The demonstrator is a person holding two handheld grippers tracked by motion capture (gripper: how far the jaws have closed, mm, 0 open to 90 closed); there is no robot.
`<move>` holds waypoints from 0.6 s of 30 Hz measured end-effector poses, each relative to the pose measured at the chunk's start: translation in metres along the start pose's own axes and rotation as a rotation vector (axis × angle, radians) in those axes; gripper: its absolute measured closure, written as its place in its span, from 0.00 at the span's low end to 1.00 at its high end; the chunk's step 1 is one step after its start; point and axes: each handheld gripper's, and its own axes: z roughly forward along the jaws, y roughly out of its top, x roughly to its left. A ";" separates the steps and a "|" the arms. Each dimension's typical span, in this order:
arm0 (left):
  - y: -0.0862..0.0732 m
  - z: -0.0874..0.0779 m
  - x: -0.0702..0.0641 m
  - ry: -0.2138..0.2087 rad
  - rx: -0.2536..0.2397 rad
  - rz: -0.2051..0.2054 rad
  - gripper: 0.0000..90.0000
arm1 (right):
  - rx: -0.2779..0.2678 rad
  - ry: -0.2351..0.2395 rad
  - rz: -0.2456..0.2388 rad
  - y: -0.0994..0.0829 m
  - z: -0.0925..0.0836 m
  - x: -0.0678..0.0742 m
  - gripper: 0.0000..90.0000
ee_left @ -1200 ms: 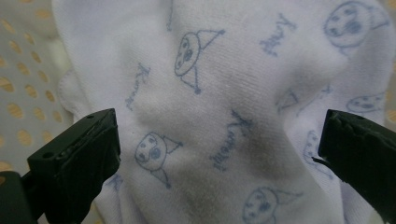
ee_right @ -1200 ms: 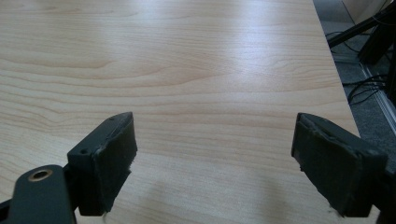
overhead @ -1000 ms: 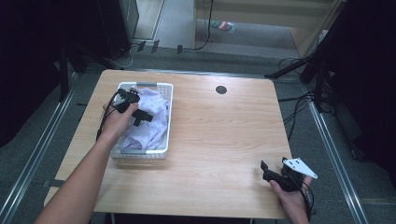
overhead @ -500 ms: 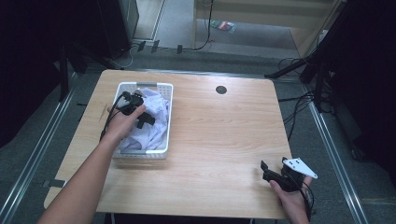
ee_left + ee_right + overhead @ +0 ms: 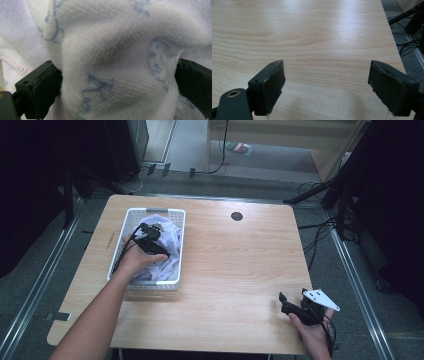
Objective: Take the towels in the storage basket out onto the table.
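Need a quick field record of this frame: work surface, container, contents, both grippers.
surface: light wooden table
container: white perforated plastic basket, far left part of the table
contents: white terry cloth with pale blue print, bunched inside the basket
left gripper: down in the basket, a fold of the cloth bulging between its black fingers, which are wide apart; no pinch visible
right gripper: open, nothing between its fingers, over bare wood near the table's near right corner

I count one white basket (image 5: 179,247) around my left claw (image 5: 150,242), one printed cloth (image 5: 120,62) between its jaws, and two claws total, my right claw (image 5: 292,306) over one table (image 5: 240,265).
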 end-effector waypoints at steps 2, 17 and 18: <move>-0.001 -0.001 -0.001 0.001 -0.007 0.001 0.02 | 0.001 -0.001 0.003 0.000 0.000 0.000 0.16; -0.009 -0.012 0.006 0.040 -0.065 -0.011 0.53 | 0.004 -0.001 0.001 0.000 0.001 0.000 0.16; -0.009 -0.012 0.007 0.046 -0.064 -0.010 0.56 | 0.004 0.000 0.002 0.000 0.001 0.000 0.16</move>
